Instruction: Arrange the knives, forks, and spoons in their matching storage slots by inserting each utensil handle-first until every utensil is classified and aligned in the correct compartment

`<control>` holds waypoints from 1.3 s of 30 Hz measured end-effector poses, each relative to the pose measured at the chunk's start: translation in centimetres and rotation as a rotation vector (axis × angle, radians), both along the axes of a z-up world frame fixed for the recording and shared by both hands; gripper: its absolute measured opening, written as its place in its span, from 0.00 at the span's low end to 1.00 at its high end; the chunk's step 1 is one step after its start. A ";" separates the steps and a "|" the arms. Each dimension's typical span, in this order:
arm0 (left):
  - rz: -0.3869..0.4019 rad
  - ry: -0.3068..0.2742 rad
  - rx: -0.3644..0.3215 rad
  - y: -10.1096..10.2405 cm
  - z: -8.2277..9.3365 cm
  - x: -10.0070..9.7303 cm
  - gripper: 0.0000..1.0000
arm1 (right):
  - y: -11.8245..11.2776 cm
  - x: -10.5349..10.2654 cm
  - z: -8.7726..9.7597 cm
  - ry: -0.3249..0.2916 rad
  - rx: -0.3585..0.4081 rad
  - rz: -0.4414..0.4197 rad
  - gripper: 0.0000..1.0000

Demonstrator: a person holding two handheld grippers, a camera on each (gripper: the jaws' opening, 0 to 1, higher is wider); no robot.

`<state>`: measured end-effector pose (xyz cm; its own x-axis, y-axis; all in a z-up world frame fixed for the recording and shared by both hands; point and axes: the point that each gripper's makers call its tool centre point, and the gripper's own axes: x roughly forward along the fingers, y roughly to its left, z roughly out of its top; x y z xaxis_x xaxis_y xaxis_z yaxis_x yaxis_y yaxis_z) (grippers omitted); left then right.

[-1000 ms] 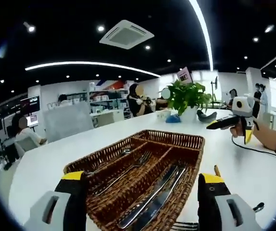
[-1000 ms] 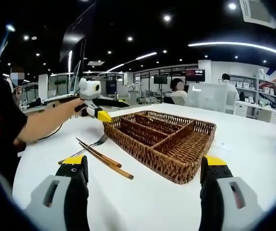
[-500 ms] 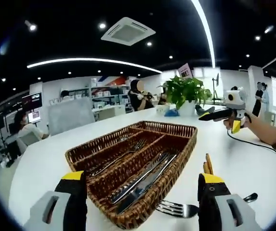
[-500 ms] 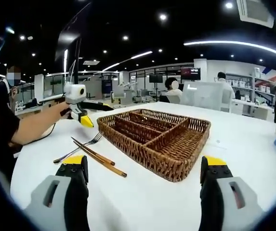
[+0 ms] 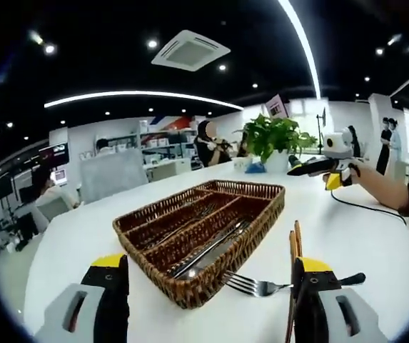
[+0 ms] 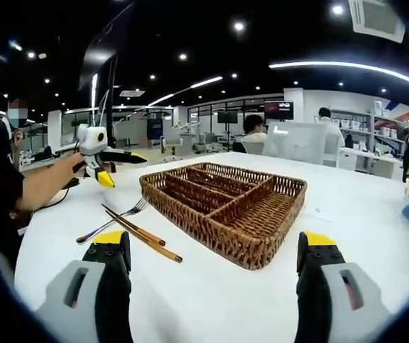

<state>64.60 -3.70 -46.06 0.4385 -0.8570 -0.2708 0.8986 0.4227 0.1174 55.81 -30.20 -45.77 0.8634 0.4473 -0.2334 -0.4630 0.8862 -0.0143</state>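
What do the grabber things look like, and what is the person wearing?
Each gripper has two black jaws with yellow tips and pale grey blocks at the base: the left gripper and the right gripper look alike. Seen from the side, a gripper has a black body with a thin black cable trailing from it. The person wears a black short sleeve with a red mark.

It was an open-plan office: ceiling air vent (image 5: pixel 190 50) at upper centre, strip lights (image 5: pixel 136 95) overhead, monitors (image 6: pixel 279 109) and seated people (image 6: pixel 253 133) at mid-frame desks, white worktop (image 6: pixel 211 286) below.
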 end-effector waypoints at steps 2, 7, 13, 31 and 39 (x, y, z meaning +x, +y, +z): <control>0.008 0.002 0.000 0.5 -0.1 0.0 1.00 | -0.4 0.0 0.1 -0.004 -0.004 -0.005 0.99; 0.015 0.027 -0.030 0.9 -0.3 -0.7 1.00 | -1.0 0.1 0.3 -0.007 0.001 -0.025 0.99; 0.013 0.007 -0.027 1.2 -0.2 -1.4 1.00 | -0.9 0.1 0.2 -0.005 -0.010 -0.025 0.99; 0.020 -0.001 -0.053 1.9 -0.4 -1.4 1.00 | -0.5 0.1 0.4 -0.011 -0.019 -0.023 0.99; 0.024 -0.014 -0.043 2.4 -0.6 -1.3 1.00 | -0.8 0.2 1.0 -0.025 -0.034 -0.057 0.99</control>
<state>63.30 -1.33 -46.65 0.4629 -0.8566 -0.2280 0.8864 0.4494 0.1112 56.06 -30.97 -44.82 0.8931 0.3892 -0.2254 -0.4107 0.9101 -0.0559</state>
